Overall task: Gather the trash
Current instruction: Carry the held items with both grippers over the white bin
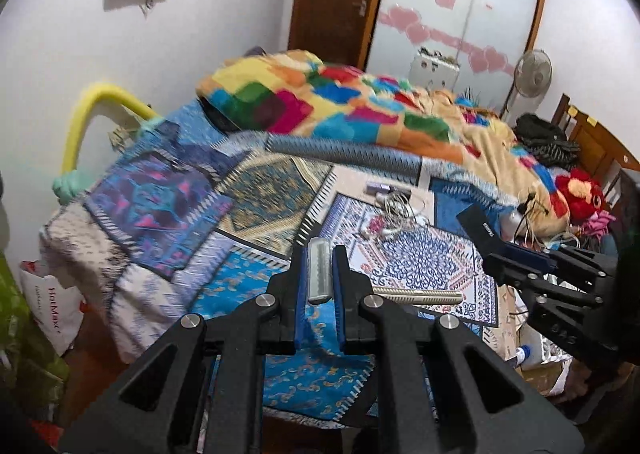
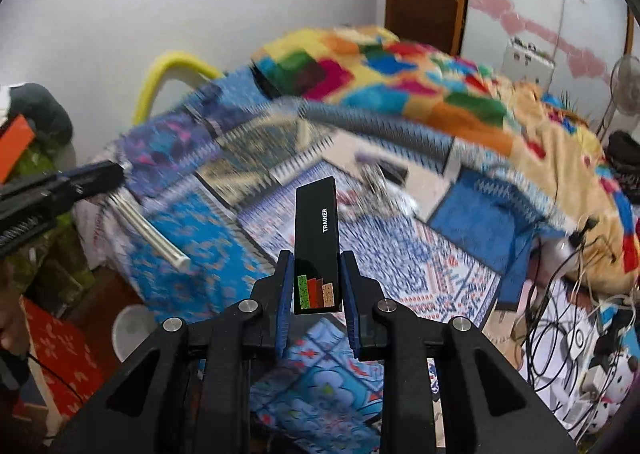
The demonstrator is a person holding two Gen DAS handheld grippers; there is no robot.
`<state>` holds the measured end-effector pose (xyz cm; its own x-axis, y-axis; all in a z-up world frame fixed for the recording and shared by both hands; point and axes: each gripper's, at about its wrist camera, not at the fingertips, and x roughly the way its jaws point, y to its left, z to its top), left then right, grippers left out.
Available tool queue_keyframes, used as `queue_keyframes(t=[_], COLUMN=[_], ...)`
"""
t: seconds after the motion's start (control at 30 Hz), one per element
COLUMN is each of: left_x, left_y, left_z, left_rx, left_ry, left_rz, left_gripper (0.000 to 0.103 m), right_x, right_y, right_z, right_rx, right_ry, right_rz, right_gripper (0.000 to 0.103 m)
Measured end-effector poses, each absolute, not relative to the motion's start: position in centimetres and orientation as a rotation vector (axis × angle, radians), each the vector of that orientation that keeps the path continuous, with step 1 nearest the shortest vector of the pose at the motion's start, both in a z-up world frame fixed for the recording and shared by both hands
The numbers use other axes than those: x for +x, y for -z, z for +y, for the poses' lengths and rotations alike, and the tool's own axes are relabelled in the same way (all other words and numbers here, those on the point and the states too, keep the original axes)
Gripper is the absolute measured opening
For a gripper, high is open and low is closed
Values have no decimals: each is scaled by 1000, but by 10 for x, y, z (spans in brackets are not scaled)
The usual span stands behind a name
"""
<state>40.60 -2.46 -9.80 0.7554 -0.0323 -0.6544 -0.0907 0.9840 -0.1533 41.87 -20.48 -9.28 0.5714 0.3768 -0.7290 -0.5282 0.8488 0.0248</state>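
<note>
My left gripper (image 1: 320,254) is shut on a long silver wrapper (image 1: 319,272), which stands up between the blue pads. Its cream ribbed end (image 1: 416,294) sticks out to the right. The right wrist view shows the same gripper (image 2: 116,173) at the left edge, with the silver wrapper (image 2: 148,230) hanging from it. My right gripper (image 2: 316,256) is shut on a slim black box (image 2: 316,246) labelled TRAINER, held upright above the bed. In the left wrist view the right gripper (image 1: 496,258) and its black box (image 1: 480,230) are at the right.
Below lies a bed covered in patterned mats (image 1: 256,189), with a colourful blanket (image 1: 340,105) heaped at the back. White cables and small items (image 1: 394,209) lie mid-bed. A yellow rail (image 1: 92,109), a white bag (image 1: 52,294), a fan (image 1: 532,71) and tangled cords (image 2: 560,334) surround it.
</note>
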Motion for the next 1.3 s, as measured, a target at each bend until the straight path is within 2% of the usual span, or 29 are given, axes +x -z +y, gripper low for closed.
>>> queue_keyframes(t=[0.4,0.73,0.93,1.3], left_x=[316,233,188,151], left_y=[47,43,68,165], left_z=[41,118,154,202], left_rx=[-174,-190,-211,-312], left_ry=[-158,-311,-391,-457], left_rz=[617,623,687,865], left_gripper=[11,11,11,11], right_x=[348,300,271,241], right_y=[37,36,46,94], right_z=[-146,-89,-56,-3], right_rx=[-181,-189,-207,-265], right_ry=[-680,-803,-865,-908], right_rz=[680,671,697,853], right_gripper=[21,21,21,21])
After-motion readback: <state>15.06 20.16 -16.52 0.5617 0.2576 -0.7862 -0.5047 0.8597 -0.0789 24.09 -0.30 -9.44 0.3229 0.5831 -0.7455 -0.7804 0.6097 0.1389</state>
